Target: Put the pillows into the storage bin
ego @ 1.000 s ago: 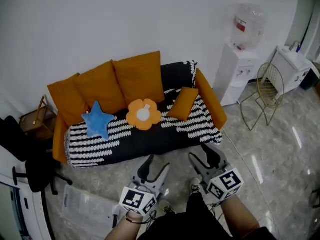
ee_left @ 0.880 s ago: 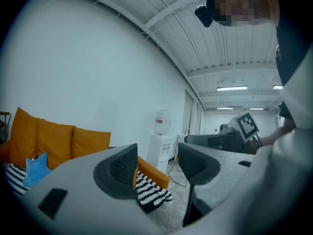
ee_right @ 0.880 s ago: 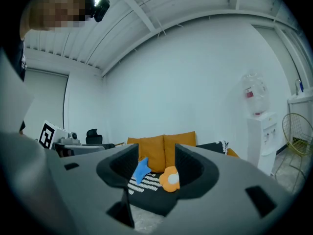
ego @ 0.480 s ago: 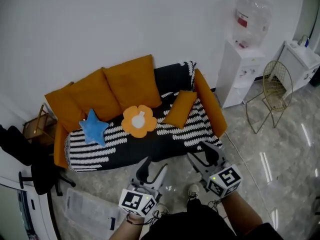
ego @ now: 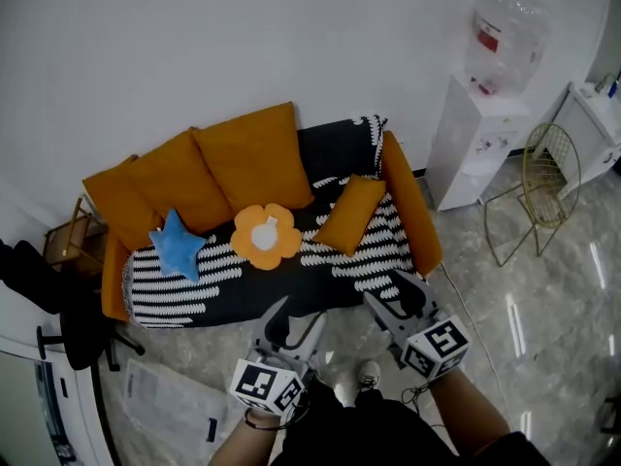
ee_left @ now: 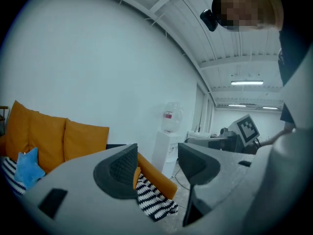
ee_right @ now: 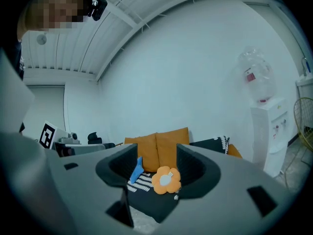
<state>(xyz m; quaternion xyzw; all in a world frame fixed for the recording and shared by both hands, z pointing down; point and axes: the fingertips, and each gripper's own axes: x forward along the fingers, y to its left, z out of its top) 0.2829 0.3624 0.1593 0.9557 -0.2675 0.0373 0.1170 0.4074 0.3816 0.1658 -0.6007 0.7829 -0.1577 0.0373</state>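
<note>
Poised at the sofa's [ego: 408, 207] front edge, left gripper [ego: 296, 316] and right gripper [ego: 396, 295] parted, empty. Across the seat: star pillow [ego: 176, 246] left end, flower pillow [ego: 265, 236] middle, orange pillow [ego: 349, 214] right.

The head camera looks steeply down from overhead past the left gripper [ego: 294, 316] and right gripper [ego: 396, 294] to the sofa [ego: 412, 212]. Each gripper camera rides low and looks nearly level along its jaws at that sofa, seemingly a short way off. All three views share the sofa and the water dispenser [ego: 475, 134].
</note>
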